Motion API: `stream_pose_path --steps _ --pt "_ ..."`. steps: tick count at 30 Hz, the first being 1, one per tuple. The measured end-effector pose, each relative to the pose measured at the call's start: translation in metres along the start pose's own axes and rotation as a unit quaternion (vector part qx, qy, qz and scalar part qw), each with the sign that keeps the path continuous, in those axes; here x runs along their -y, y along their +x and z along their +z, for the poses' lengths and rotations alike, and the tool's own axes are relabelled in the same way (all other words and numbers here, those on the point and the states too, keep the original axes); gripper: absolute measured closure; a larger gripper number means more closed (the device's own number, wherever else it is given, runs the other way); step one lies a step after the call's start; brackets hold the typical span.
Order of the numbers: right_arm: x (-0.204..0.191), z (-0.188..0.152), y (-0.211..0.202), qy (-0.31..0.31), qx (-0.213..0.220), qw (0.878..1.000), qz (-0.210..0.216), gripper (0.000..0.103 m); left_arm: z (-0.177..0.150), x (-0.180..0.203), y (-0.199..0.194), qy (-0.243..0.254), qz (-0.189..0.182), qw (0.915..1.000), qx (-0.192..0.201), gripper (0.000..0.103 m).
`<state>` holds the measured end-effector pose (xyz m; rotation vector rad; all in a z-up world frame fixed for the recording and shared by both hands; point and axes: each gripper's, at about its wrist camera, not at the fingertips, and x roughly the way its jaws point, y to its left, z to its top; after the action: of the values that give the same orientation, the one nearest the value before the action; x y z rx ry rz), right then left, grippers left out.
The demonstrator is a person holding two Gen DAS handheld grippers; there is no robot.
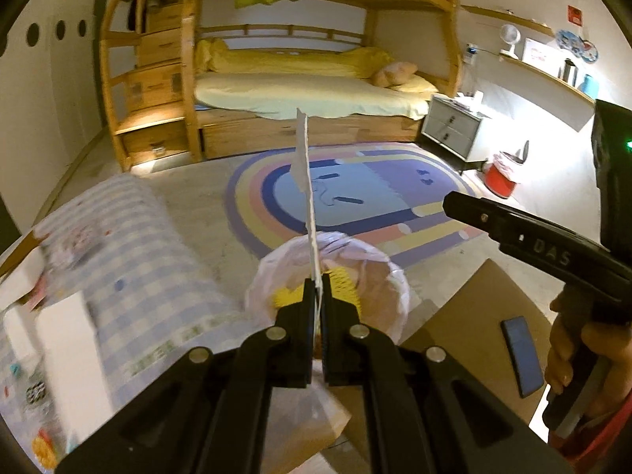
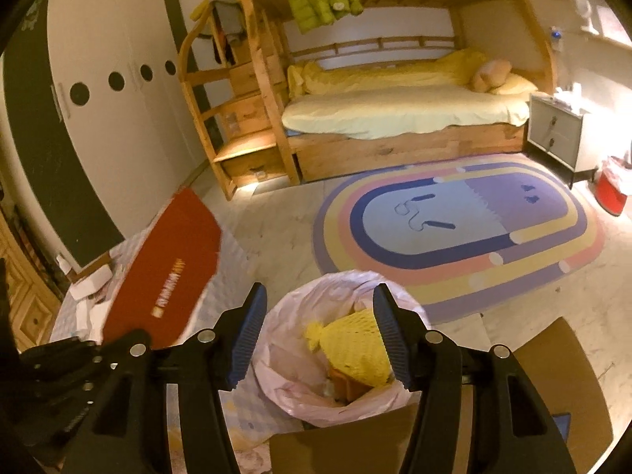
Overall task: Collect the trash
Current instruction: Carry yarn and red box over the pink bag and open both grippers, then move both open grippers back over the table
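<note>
Left gripper (image 1: 318,296): squeezed tight on a thin white card (image 1: 305,181) that stood up over the bag (image 1: 391,276).
Right gripper (image 2: 318,339): fingers wide, nothing between them, just above the bag.
Bag: open on the floor, yellow net (image 2: 355,343) inside.
Box (image 2: 166,272): red, left of the bag.

- We read the raised letters "DAS" on the black body of the right gripper (image 1: 450,203), seen from the left wrist view.
- We see a line of yellow and white print on the red box (image 2: 166,272) in the right wrist view; the characters are too blurred to read.
- We note a row of green print along the edge of the checked cloth (image 1: 158,276); it is smeared and illegible.
- We observe red print on the white card (image 1: 539,52) standing on the wall shelf; it is too small to read.
- We observe a red wall sign (image 1: 574,14) at the upper right; its marking cannot be made out.
</note>
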<state>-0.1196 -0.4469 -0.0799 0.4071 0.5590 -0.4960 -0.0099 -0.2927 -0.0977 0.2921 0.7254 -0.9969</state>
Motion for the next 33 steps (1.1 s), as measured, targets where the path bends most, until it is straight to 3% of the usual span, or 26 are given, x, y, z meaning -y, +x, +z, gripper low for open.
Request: stream_pose_path --steps 5,7,8,16,24,33 --pt "0.013 0.006 -0.007 0.012 0.017 1.0 -0.01 0.043 0.016 0.015 0.015 0.013 -0.02 0.9997 0.009 0.097" --pt "0.015 0.006 -0.007 0.014 0.018 1.0 -0.013 0.043 0.02 0.018 0.02 0.017 -0.013 0.9997 0.011 0.06" --pt "0.016 0.006 -0.007 0.015 0.019 1.0 -0.016 0.043 0.021 0.018 0.02 0.016 -0.009 0.9997 0.017 0.056" --pt "0.005 0.006 -0.012 0.005 0.015 1.0 -0.004 0.043 0.006 -0.014 -0.004 -0.02 0.038 0.999 0.015 0.055" --pt "-0.043 0.001 -0.026 -0.033 0.014 0.999 0.041 0.043 -0.015 -0.053 -0.059 -0.042 0.098 0.9938 0.031 0.055" --pt "-0.126 -0.017 -0.028 -0.108 -0.014 0.988 0.107 0.043 -0.056 -0.111 -0.128 -0.091 0.183 0.978 0.041 0.053"
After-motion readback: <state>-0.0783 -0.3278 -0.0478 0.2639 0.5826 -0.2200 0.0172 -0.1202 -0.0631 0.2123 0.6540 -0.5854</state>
